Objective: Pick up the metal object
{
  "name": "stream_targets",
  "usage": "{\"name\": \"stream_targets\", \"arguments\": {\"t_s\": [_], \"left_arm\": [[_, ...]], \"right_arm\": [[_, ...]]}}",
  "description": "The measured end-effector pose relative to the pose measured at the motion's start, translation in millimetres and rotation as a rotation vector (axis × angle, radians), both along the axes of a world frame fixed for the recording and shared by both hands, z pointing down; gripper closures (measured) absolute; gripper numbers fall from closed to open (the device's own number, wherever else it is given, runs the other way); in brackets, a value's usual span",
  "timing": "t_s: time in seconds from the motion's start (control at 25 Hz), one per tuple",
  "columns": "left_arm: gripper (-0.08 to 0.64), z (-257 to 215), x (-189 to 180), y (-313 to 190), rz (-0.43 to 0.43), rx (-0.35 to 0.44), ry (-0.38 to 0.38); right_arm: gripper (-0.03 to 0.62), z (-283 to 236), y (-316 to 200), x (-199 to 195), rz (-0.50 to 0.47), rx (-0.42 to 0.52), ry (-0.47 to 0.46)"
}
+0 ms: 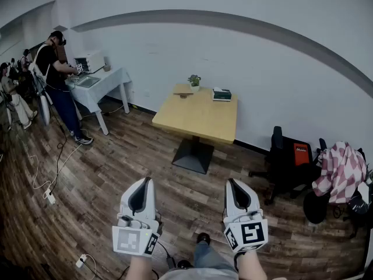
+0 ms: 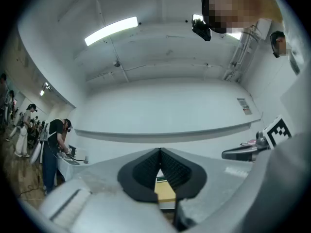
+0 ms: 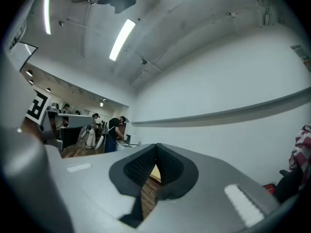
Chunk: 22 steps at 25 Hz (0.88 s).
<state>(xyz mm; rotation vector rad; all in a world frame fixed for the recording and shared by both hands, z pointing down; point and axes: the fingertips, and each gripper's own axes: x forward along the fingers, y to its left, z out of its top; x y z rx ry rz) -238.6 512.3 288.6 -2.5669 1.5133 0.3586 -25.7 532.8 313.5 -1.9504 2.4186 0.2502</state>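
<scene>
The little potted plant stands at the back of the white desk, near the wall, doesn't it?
No. The potted plant stands at the back of the wooden table, near the wall, not on the white desk. The head view shows it.

Head cam sits high, aimed forward and steeply down: left gripper (image 1: 142,181) and right gripper (image 1: 234,182) close at the bottom, wooden table (image 1: 198,118) well off. Each gripper cam rides right behind its jaws, tipped slightly up toward the wall (image 1: 262,69). All three catch that table and the person (image 1: 57,69) at the desk (image 1: 111,77).
</scene>
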Motion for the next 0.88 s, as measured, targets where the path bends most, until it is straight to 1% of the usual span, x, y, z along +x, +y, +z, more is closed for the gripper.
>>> {"name": "stream_targets", "arguments": {"t_s": [0.2, 0.48, 0.64, 0.8, 0.88], "left_arm": [[0.555, 4.5, -4.6, 0.3, 0.004, -0.015, 0.024], [0.555, 2.0, -7.5, -5.9, -0.01, -0.009, 0.008], [0.555, 3.1, -3.1, -15.7, -0.017, -0.005, -0.01], [0.555, 4.9, -0.4, -32.3, -0.021, -0.011, -0.006], [0.555, 5.3, 2.3, -41.9, -0.025, -0.013, -0.004]], "right_arm": [[0.591, 0.7, 1.3, -2.7, 0.001, 0.004, 0.005], [0.591, 2.2, -5.1, -2.9, 0.004, -0.006, 0.004], [0.591, 5.0, -16.5, 0.0, 0.002, -0.013, 0.007], [0.591, 6.4, -34.6, 2.7, -0.003, -0.019, 0.01], [0.591, 4.9, -45.0, 6.7, -0.004, -0.01, -0.004]]}}
